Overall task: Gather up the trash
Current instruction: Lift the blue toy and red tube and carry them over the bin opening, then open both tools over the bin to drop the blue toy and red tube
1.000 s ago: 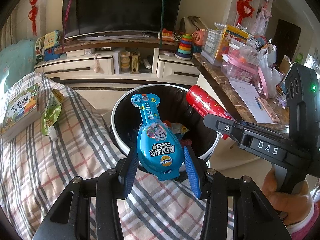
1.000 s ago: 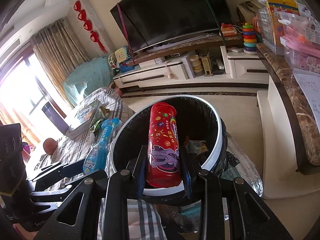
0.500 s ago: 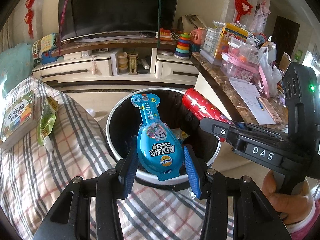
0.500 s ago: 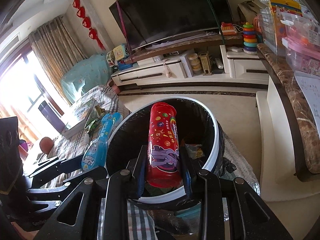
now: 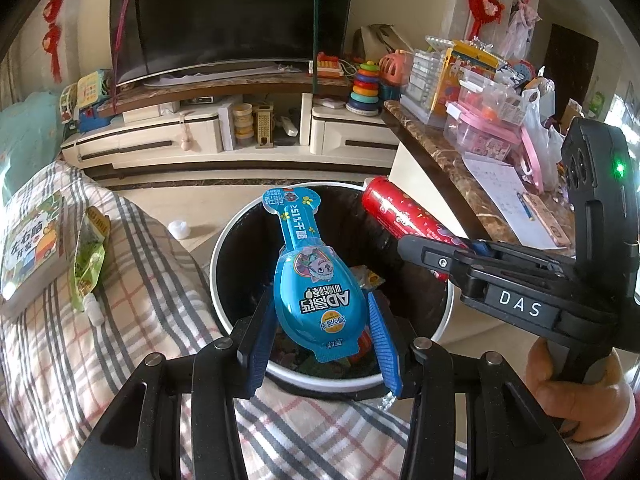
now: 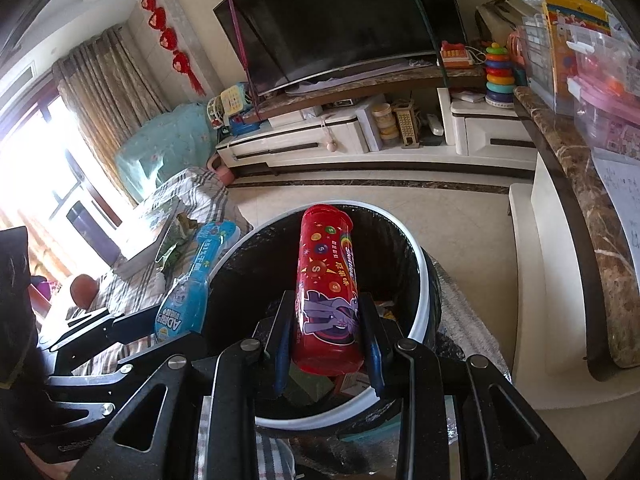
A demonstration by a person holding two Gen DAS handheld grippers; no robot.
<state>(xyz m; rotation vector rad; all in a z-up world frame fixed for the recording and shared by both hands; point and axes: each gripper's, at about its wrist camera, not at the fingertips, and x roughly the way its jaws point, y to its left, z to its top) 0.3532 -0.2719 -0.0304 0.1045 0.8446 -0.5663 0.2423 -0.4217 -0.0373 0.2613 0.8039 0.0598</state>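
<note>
My left gripper (image 5: 318, 330) is shut on a blue bottle-shaped drink package (image 5: 316, 280) and holds it over the open round trash bin (image 5: 228, 236), which has a white rim and black liner. My right gripper (image 6: 326, 342) is shut on a red Skittles tube (image 6: 326, 280) and holds it above the same bin (image 6: 424, 264). The tube also shows in the left wrist view (image 5: 404, 216), and the blue package in the right wrist view (image 6: 192, 284). Several wrappers lie inside the bin.
A plaid-covered surface (image 5: 120, 320) at left carries a book (image 5: 28, 244), a green snack bag (image 5: 88, 256) and a small white bottle (image 5: 93, 310). A marble counter (image 5: 452, 168) with boxes stands right of the bin. A TV cabinet (image 5: 200, 136) lies beyond.
Both grippers have moved forward with their loads, so the bin sits closer and more directly beneath them. Both grips are unchanged.
</note>
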